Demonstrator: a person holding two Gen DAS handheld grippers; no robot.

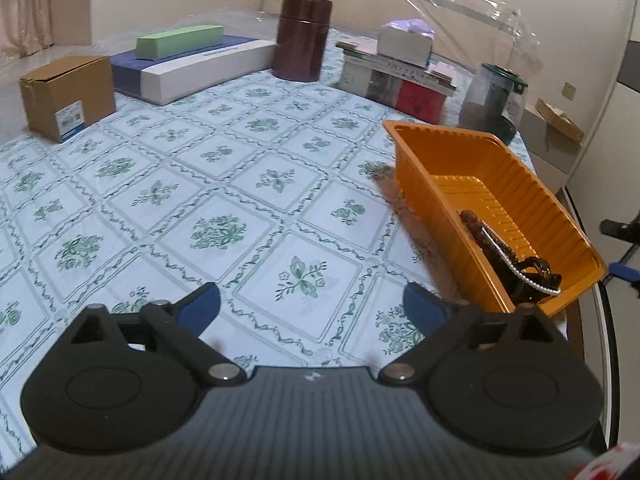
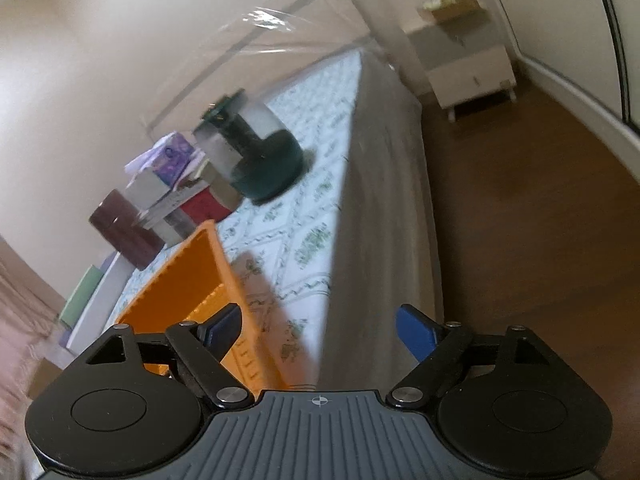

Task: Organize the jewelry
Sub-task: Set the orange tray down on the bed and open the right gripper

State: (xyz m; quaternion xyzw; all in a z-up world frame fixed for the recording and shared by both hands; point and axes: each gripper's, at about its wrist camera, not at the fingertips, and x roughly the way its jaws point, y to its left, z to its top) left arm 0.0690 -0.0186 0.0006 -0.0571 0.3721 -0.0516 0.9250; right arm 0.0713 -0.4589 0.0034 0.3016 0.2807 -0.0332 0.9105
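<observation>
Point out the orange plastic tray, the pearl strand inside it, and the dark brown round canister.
Orange plastic tray [image 1: 516, 178]: left wrist view, far inner wall.
White pearl strand [image 1: 520, 274]: left wrist view, mid-strand.
Dark brown round canister [image 1: 300, 40]: left wrist view, front side.

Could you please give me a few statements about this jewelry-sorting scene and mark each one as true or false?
1. The jewelry lies inside the orange tray. True.
2. The left tool is shut on a pearl strand. False: its jaws stand wide apart over the tablecloth, holding nothing.
3. The brown canister lies on its side. False: it stands upright.
4. A green box rests on top of the blue and white box. True.
5. The right tool is open and empty. True.
</observation>
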